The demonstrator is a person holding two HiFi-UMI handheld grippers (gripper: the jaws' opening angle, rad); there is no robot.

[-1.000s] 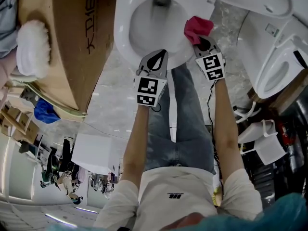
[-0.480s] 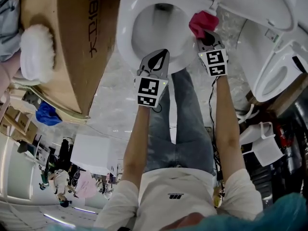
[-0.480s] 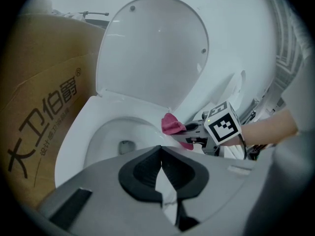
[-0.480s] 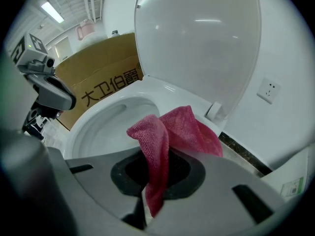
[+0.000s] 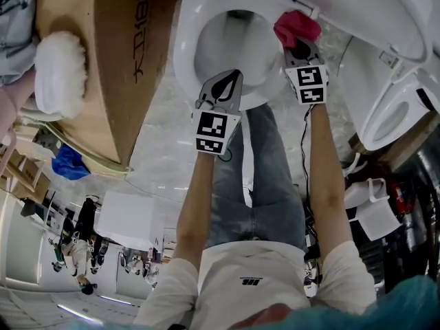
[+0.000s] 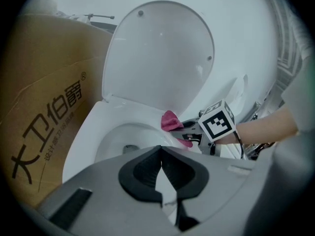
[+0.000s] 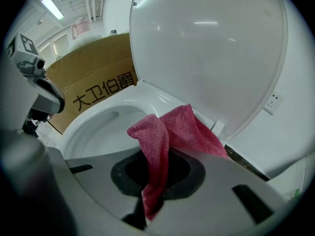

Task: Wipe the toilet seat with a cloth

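Observation:
A white toilet with its lid (image 6: 160,53) raised stands in front of me; its rim (image 5: 185,60) rings the bowl. My right gripper (image 5: 300,49) is shut on a pink cloth (image 5: 295,27), pressed on the rim's right back part near the hinge. The right gripper view shows the pink cloth (image 7: 165,141) hanging between the jaws over the rim (image 7: 147,95). My left gripper (image 5: 225,88) hovers at the bowl's near edge, shut with nothing in it. In the left gripper view the left gripper (image 6: 160,154) is seen closed, with the right gripper (image 6: 189,132) and cloth (image 6: 171,120) beyond.
A large brown cardboard box (image 5: 103,53) stands close on the toilet's left, with a white fluffy thing (image 5: 60,74) beside it. A second white toilet (image 5: 399,108) is on the right. My legs in jeans (image 5: 265,177) are below the bowl.
My right gripper has slid the pink cloth farther back along the right side of the rim, toward the hinge. The left gripper has stayed where it was.

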